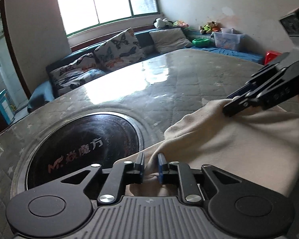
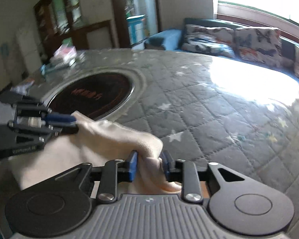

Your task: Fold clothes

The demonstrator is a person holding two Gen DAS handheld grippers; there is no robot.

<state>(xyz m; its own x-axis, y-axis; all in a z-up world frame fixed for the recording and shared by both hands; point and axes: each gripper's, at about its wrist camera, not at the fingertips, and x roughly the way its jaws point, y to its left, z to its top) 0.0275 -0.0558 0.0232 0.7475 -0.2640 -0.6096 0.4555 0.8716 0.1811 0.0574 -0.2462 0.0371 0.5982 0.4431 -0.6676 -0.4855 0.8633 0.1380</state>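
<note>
A cream garment (image 1: 229,145) lies on the grey quilted table (image 1: 179,83), stretched between both grippers. My left gripper (image 1: 151,166) is shut on the garment's near edge, beside the black round cooktop (image 1: 85,149). My right gripper (image 1: 232,105) is shut on another edge of the garment, up and to the right. In the right wrist view my right gripper (image 2: 149,166) pinches a bunched fold of the garment (image 2: 117,135), and my left gripper (image 2: 74,123) holds the cloth at the left, near the cooktop (image 2: 93,97).
A sofa with butterfly cushions (image 1: 117,49) runs behind the table, with a clear storage box (image 1: 227,38) and toys under the window. Boxes and small items (image 2: 63,57) sit on the table's far left corner. A wooden cabinet (image 2: 57,20) stands beyond.
</note>
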